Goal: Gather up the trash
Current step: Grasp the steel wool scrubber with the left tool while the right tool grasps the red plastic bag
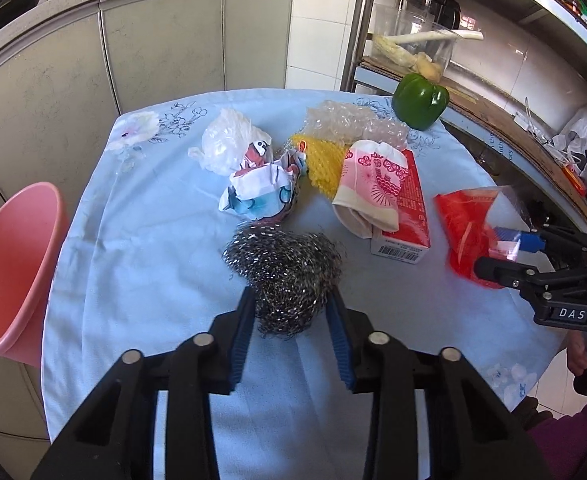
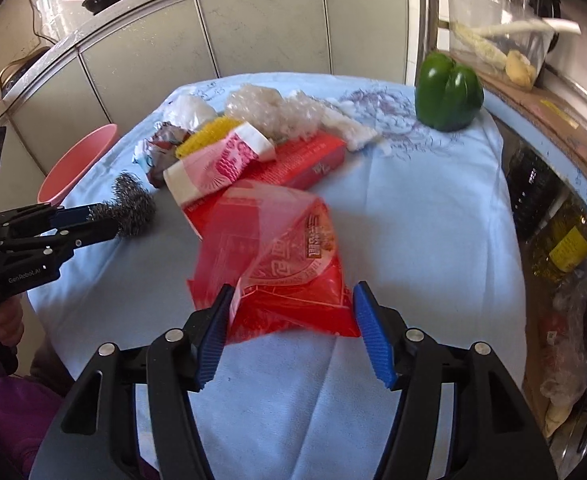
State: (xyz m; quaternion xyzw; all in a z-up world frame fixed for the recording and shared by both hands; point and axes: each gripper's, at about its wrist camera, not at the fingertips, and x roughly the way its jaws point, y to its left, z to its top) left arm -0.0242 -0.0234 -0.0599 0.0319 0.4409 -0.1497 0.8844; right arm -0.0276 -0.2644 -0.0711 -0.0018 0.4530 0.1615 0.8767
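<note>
My left gripper point(image 1: 291, 302) is shut on a steel wool scrubber point(image 1: 283, 276), which rests on the blue tablecloth point(image 1: 145, 264); it shows from the side in the right wrist view point(image 2: 133, 208). My right gripper point(image 2: 291, 312) is open, its fingers either side of a red plastic wrapper point(image 2: 281, 268), not pressing it. The wrapper shows in the left wrist view point(image 1: 473, 228). A pile of trash lies behind: crumpled printed paper point(image 1: 259, 192), white plastic bag point(image 1: 223, 144), yellow mesh point(image 1: 321, 160), bubble wrap point(image 1: 353, 120), pink-white bag point(image 1: 369, 184) on a red box point(image 1: 407, 216).
A pink bin point(image 1: 13, 272) stands off the table's left edge. A green bell pepper point(image 2: 449, 96) sits at the far right corner. Grey cabinets point(image 1: 153, 40) lie behind. A shelf point(image 2: 553, 128) with bottles and bags runs along the right.
</note>
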